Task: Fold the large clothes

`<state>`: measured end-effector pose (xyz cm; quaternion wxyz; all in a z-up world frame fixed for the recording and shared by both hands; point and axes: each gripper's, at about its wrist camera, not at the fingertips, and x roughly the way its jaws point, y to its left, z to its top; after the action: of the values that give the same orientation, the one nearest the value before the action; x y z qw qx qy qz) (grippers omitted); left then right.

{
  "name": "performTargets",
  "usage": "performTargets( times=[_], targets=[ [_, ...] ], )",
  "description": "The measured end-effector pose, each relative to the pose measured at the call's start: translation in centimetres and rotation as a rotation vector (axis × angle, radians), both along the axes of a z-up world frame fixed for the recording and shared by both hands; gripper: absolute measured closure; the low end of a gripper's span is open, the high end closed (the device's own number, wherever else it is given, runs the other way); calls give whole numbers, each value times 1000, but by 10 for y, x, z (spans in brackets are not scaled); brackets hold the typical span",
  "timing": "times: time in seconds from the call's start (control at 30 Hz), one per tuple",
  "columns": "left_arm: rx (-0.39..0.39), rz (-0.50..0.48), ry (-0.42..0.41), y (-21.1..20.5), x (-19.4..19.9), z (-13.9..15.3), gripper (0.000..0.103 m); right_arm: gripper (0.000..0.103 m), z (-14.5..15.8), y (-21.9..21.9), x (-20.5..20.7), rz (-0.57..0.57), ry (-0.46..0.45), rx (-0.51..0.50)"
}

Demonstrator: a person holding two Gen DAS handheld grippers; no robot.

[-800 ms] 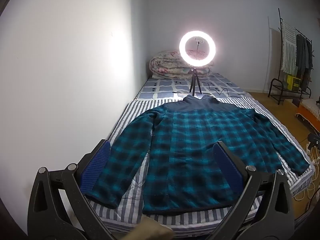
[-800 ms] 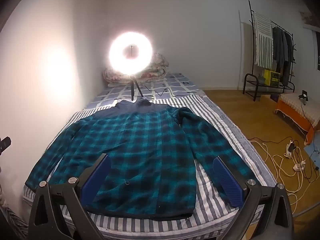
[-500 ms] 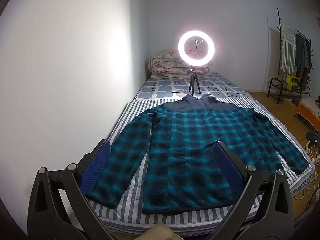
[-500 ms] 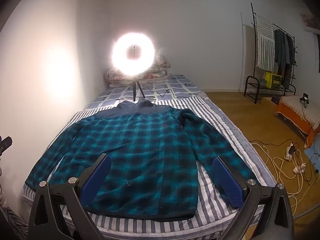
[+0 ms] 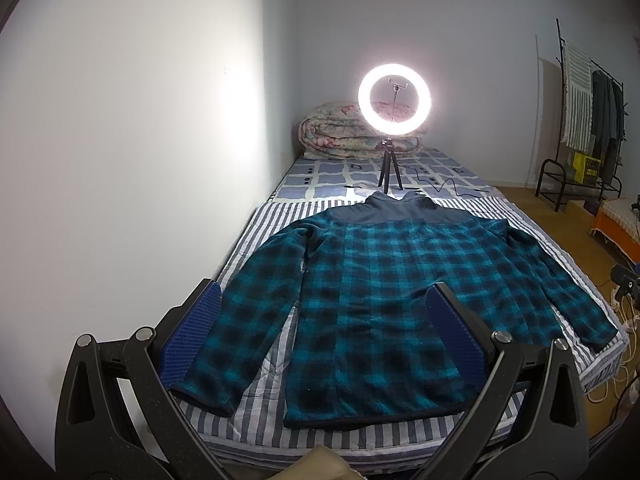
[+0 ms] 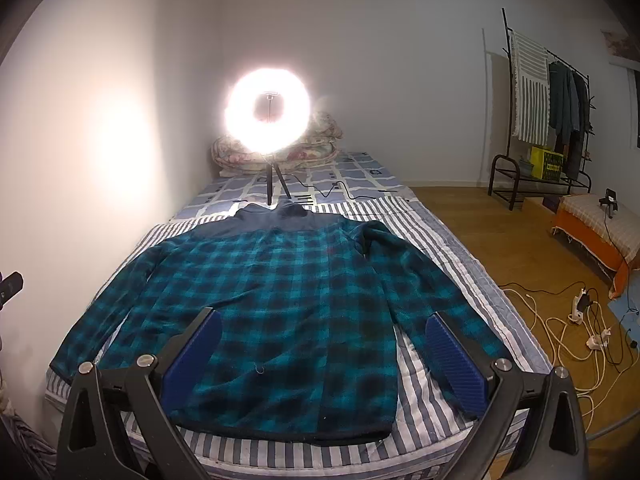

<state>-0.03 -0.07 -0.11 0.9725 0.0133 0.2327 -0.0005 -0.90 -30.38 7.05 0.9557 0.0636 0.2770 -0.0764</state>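
A teal and black checked fleece jacket [image 5: 384, 292] [image 6: 288, 304] with a dark blue yoke and collar lies flat on the striped bed cover [image 5: 264, 224] [image 6: 440, 240], both sleeves spread out, collar at the far end. My left gripper [image 5: 324, 300] hovers open above the near hem, toward the jacket's left sleeve. My right gripper [image 6: 324, 328] hovers open above the hem, toward the right sleeve. Nothing is between either pair of blue pads [image 5: 192, 336] [image 6: 456, 356]. Neither gripper touches the cloth.
A lit ring light on a small tripod [image 5: 394, 100] [image 6: 268, 108] stands on the bed behind the collar, its cable trailing right. A rolled quilt [image 5: 340, 132] lies at the far end. A wall runs along the bed's left. Right: wooden floor, cables [image 6: 576, 320], clothes rack [image 6: 552, 112].
Both views have shifted only slightly; the jacket lies as before and both grippers stay open above the hem.
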Motion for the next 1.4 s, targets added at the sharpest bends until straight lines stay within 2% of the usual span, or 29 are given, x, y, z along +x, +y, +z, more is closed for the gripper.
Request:
performTargets(
  times=[1.4],
  targets=[
    [-4,-1,-2,-1,-1,2,0,0,1,1,-1,6,-6,-9]
  ],
)
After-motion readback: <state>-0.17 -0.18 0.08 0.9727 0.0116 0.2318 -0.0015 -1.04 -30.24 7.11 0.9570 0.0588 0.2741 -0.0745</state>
